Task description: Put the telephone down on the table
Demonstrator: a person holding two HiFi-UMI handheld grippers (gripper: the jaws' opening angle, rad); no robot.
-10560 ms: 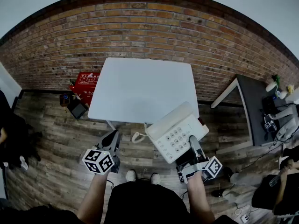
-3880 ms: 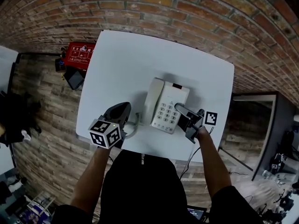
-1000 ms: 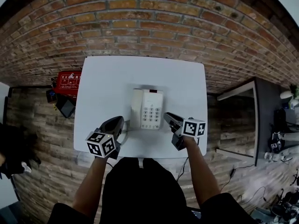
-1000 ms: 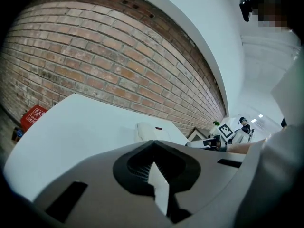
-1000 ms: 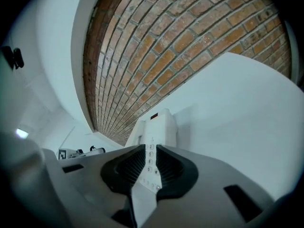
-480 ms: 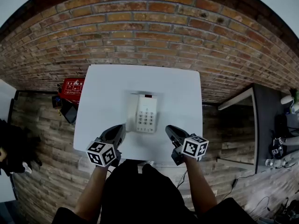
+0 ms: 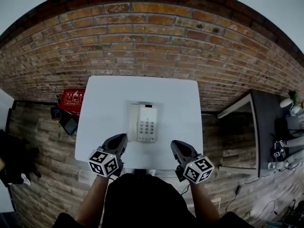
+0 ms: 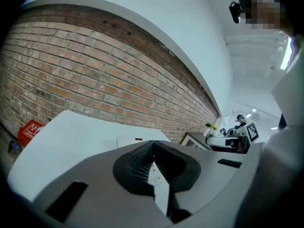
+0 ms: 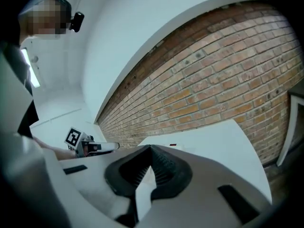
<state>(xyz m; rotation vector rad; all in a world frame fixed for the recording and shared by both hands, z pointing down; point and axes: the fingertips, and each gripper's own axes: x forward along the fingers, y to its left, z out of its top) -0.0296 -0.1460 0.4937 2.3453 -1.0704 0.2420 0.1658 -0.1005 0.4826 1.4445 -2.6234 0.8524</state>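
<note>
Looking down from the head view, I see the telephone (image 7: 144,122) lying flat on the white desk (image 7: 102,103), about mid-width and closer to the near edge than to the brick wall (image 7: 152,37). The keypad (image 7: 147,127) faces up and the handset (image 7: 133,121) lies along its left side. Nothing touches it.

The left tool (image 7: 121,137) is over the near desk edge, just left of the telephone and apart from it. In its own view the jaws are pressed together at the tips with nothing between them, so clenched and empty.

The right tool (image 7: 175,145) is over the near edge on the other side, also apart from the telephone. Its jaws have just been closing and now meet, clenched on nothing. Both tools point toward the wall, with the telephone between them and further in. Each one's marker cube sits at my end.

Off the desk, a red box (image 7: 71,100) sits on the wood floor (image 7: 42,127) at left. A dark side table (image 7: 266,122) stands at right.
</note>
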